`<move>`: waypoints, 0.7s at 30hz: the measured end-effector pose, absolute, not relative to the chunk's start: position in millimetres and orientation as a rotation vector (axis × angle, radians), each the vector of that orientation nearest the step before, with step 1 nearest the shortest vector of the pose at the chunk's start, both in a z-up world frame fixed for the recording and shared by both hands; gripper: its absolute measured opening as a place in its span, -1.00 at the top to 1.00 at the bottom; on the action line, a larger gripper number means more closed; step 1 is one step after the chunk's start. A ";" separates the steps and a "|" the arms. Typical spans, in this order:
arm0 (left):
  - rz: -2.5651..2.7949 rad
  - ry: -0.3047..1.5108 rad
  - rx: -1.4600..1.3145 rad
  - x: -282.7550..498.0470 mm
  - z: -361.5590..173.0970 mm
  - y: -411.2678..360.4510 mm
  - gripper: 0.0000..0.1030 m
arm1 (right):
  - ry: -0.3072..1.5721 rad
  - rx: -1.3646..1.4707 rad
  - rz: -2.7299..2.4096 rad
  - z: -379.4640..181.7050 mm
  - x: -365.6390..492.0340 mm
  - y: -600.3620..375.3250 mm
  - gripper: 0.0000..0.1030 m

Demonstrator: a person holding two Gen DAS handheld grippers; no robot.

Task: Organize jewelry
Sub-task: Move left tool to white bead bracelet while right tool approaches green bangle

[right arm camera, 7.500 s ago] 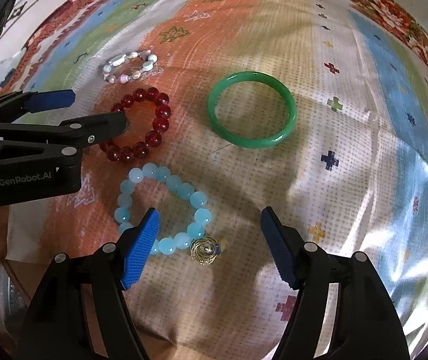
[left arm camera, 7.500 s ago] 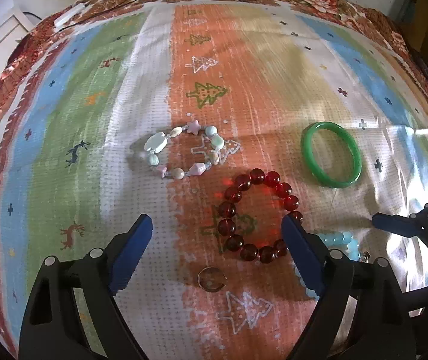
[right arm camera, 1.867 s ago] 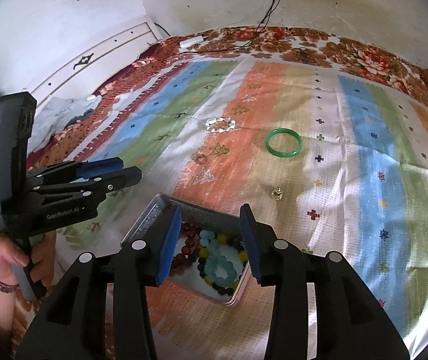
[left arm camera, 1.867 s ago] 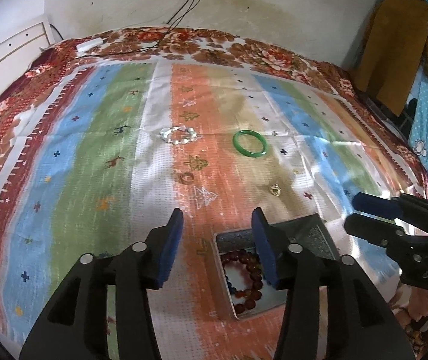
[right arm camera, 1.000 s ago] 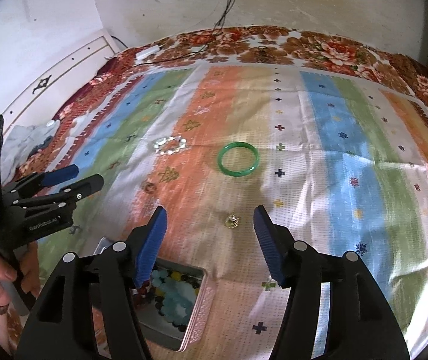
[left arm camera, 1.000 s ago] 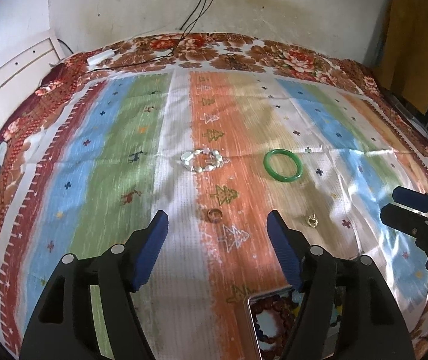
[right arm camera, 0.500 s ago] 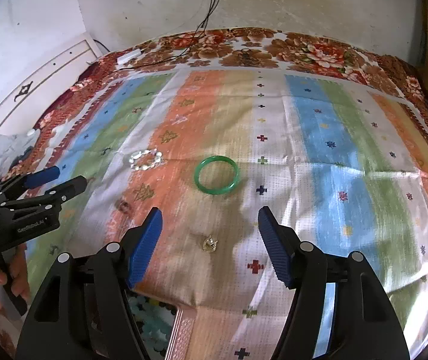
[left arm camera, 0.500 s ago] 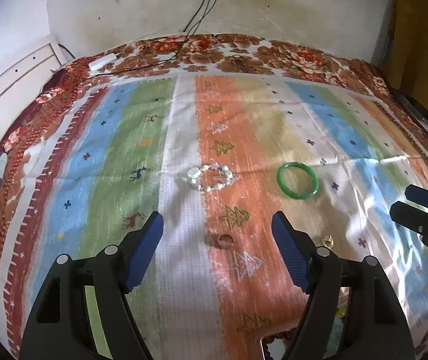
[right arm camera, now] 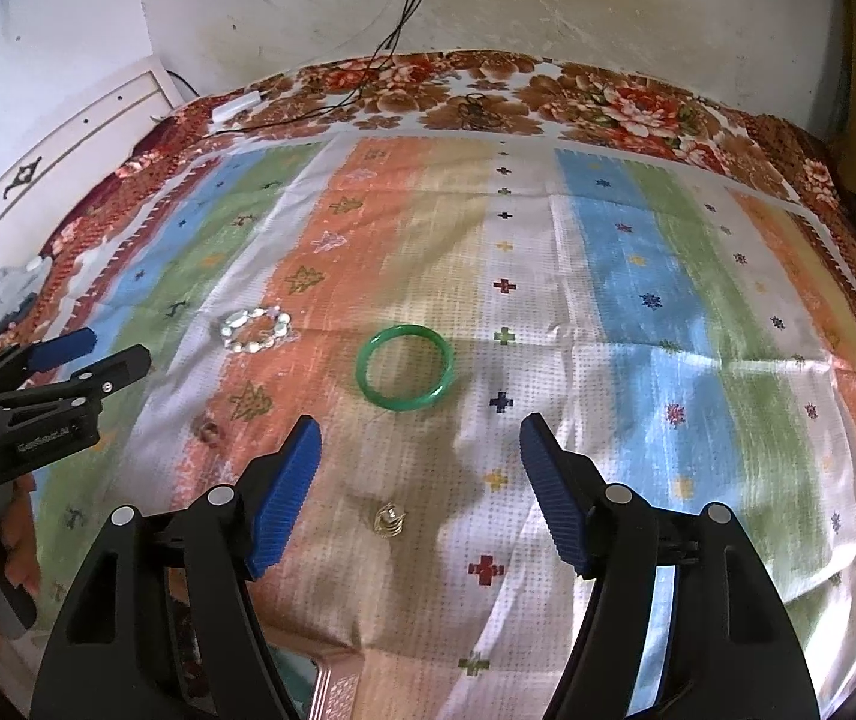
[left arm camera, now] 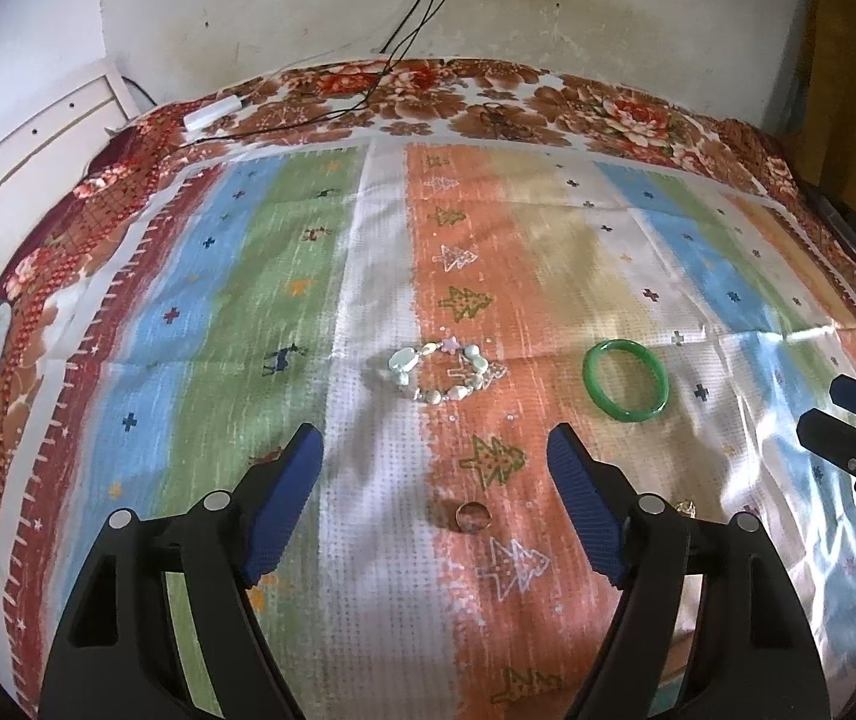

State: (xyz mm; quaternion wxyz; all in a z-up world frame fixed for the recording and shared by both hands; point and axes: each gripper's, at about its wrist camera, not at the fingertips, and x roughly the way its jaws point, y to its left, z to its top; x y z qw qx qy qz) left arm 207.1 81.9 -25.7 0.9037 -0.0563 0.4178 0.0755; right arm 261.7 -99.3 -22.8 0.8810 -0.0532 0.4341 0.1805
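Observation:
My left gripper (left arm camera: 435, 480) is open and empty above the striped cloth (left arm camera: 248, 312). A small ring (left arm camera: 473, 517) lies just below and between its fingers. A pale bead bracelet (left arm camera: 436, 372) lies ahead of it, a green bangle (left arm camera: 625, 380) to the right. My right gripper (right arm camera: 419, 468) is open and empty. A gold ring (right arm camera: 390, 519) lies between its fingers and the green bangle (right arm camera: 405, 367) ahead. The metal box (right arm camera: 332, 690) shows only a corner at the bottom edge of the right wrist view.
The cloth covers a bed against a stained wall (left arm camera: 547, 12). Cables and a white charger (left arm camera: 212, 109) lie at the far edge. The bead bracelet (right arm camera: 255, 330) and small ring (right arm camera: 209, 429) lie left of the right gripper. A white headboard (right arm camera: 68, 168) stands at the left.
Both grippers have moved forward over the cloth, away from the metal box, and have opened wider. The rings, bracelet and bangle now appear closer. The box has slipped out of the left view.

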 end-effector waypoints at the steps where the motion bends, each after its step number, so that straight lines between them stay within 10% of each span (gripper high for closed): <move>1: 0.153 0.856 -0.113 207.8 -24.3 81.0 -0.52 | 0.904 -0.111 0.374 -23.1 262.9 -99.0 -0.33; 21: 0.174 0.890 -0.144 242.0 -40.3 96.1 -0.53 | 0.915 -0.119 0.326 -43.7 304.5 -93.9 -0.33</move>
